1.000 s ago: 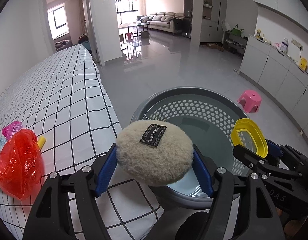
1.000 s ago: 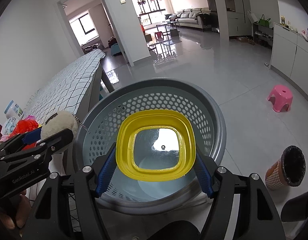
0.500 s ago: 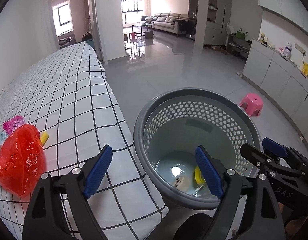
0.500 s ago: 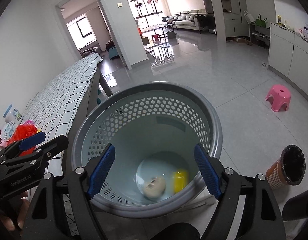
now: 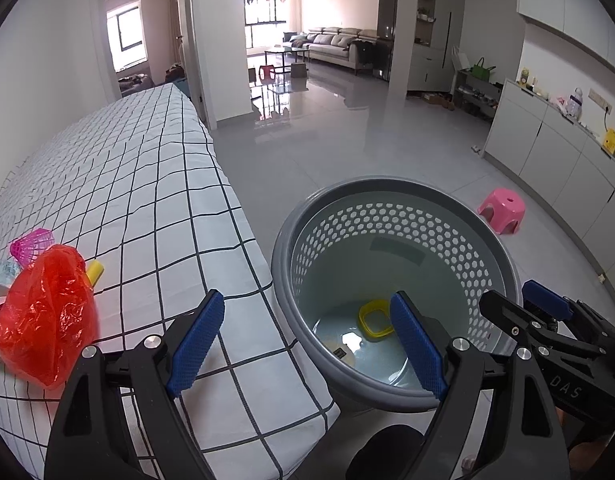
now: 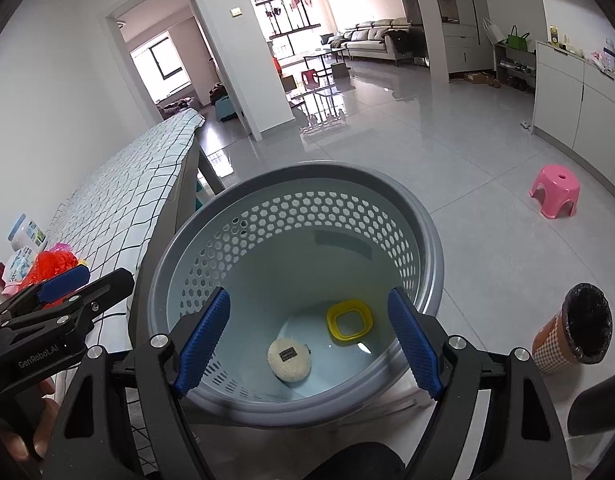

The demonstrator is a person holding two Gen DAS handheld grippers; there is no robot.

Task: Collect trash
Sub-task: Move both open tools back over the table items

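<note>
Grey perforated basket sits just below both grippers. Right gripper and left gripper are spread wide, holding nothing. Beneath them, on the basket floor, lie the fluffy pad and yellow ring, near each other.

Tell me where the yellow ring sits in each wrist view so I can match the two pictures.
Left wrist: the yellow ring lies on the basket floor, lower centre-right, partly hidden behind the left gripper's right finger.
Right wrist: it lies in full view on the basket floor, right of centre, with the round puff to its lower left.
Shared landmark: the grey basket, with the pink stool on the floor beyond it.
</note>
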